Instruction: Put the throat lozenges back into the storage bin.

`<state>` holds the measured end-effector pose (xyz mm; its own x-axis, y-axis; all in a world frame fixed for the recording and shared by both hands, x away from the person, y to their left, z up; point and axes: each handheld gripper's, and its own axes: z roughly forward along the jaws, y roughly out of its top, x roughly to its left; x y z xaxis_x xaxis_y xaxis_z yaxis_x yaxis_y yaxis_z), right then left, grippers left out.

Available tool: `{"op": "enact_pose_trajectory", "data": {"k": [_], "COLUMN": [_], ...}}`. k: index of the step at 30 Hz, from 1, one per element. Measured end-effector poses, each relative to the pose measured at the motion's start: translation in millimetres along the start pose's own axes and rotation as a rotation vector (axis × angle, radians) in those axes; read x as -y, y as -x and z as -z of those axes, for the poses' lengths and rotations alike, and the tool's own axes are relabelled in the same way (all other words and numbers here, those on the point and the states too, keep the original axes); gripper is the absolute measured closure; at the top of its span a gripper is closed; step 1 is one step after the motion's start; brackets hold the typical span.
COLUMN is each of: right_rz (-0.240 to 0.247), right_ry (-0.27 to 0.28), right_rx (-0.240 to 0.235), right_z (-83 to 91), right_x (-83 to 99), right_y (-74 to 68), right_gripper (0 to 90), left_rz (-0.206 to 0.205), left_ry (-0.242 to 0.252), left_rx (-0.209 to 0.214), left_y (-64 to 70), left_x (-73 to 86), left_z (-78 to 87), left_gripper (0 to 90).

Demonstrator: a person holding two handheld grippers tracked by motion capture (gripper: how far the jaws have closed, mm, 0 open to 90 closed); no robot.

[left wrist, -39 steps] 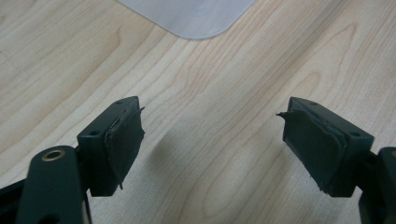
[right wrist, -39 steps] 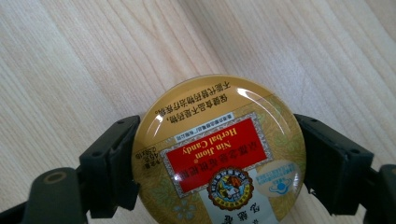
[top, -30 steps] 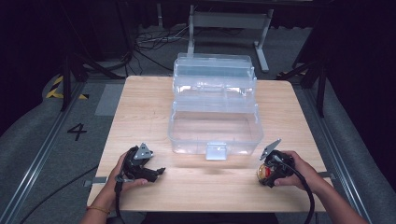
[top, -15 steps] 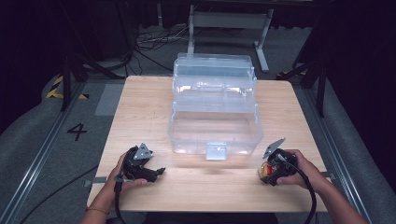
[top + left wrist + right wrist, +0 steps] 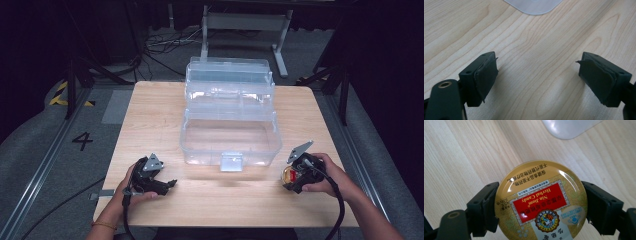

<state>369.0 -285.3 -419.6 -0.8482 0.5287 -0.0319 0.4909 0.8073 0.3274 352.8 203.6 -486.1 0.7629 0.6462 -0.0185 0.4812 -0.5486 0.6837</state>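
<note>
A clear plastic toolbox (image 5: 230,120) stands open in the middle of the wooden table (image 5: 150,125), its latch facing the near edge. My right gripper (image 5: 541,207) is shut on a round gold candy tin (image 5: 541,205) with a red label, both jaws pressing its sides. In the high view that gripper (image 5: 295,176) sits near the front right, and the tin (image 5: 289,175) shows red and gold. My left gripper (image 5: 167,184) rests at the front left. Its jaws stand wide apart over bare wood (image 5: 536,75) with nothing between them.
A corner of the toolbox (image 5: 534,5) shows at the top of the left gripper view, and another corner (image 5: 571,128) in the right gripper view. A metal stand (image 5: 245,25) and cables lie on the floor beyond the table. A floor mark "4" (image 5: 82,141) is at the left.
The right gripper with the tin has shifted slightly right and away from the toolbox. The left gripper has stayed put.
</note>
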Motion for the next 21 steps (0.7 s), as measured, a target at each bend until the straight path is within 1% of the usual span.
{"op": "enact_pose_trajectory", "data": {"k": [5, 7, 9, 11, 14, 15, 16, 17, 19, 21], "right_rz": [0.006, 0.025, 0.032, 0.027, 0.036, 0.036, 0.042, 0.048, 0.044, 0.062], "right_ry": [0.006, 0.012, 0.020, 0.037, 0.051, 0.051, 0.059, 0.063, 0.069, 0.071], "right_rx": [0.010, 0.022, 0.028, 0.044, 0.049, 0.049, 0.056, 0.064, 0.068, 0.074], "right_z": [9.0, 16.4, 23.8, 32.7, 44.2, 44.2, 52.0, 55.1, 57.8, 62.1], "right_x": [-2.7, -4.6, -6.4, -9.0, -13.7, -13.7, -17.8, -19.8, -21.9, -26.2], "right_y": [3.3, 5.6, 7.9, 10.4, 13.3, 13.3, 15.3, 16.0, 16.3, 17.2], "right_gripper": [20.2, 20.2, 20.2, 20.2, 20.2, 20.2, 20.2, 20.2, 20.2, 20.2], "left_rz": [-0.005, -0.008, -0.005, -0.007, -0.004, -0.004, -0.003, -0.003, -0.003, -0.006], "left_ry": [-0.001, 0.000, -0.002, -0.001, 0.002, 0.002, 0.002, 0.001, 0.001, 0.001], "left_rx": [-0.003, -0.001, -0.001, -0.001, -0.001, -0.001, -0.001, -0.003, -0.002, -0.001], "left_y": [-0.5, -0.7, -0.4, -0.6, -0.2, -0.2, -0.2, -0.2, -0.2, -0.5], "left_x": [-0.5, -0.5, -0.5, -0.5, -0.6, -0.6, -0.6, -0.6, -0.6, -0.8], "left_z": [-0.2, -0.4, -0.2, -0.3, -0.7, -0.7, -0.7, -0.5, -0.6, -0.7], "left_gripper": [15.5, 15.4, 15.4, 15.4, 15.4, 15.4, 15.4, 15.4, 15.4, 15.3]}}
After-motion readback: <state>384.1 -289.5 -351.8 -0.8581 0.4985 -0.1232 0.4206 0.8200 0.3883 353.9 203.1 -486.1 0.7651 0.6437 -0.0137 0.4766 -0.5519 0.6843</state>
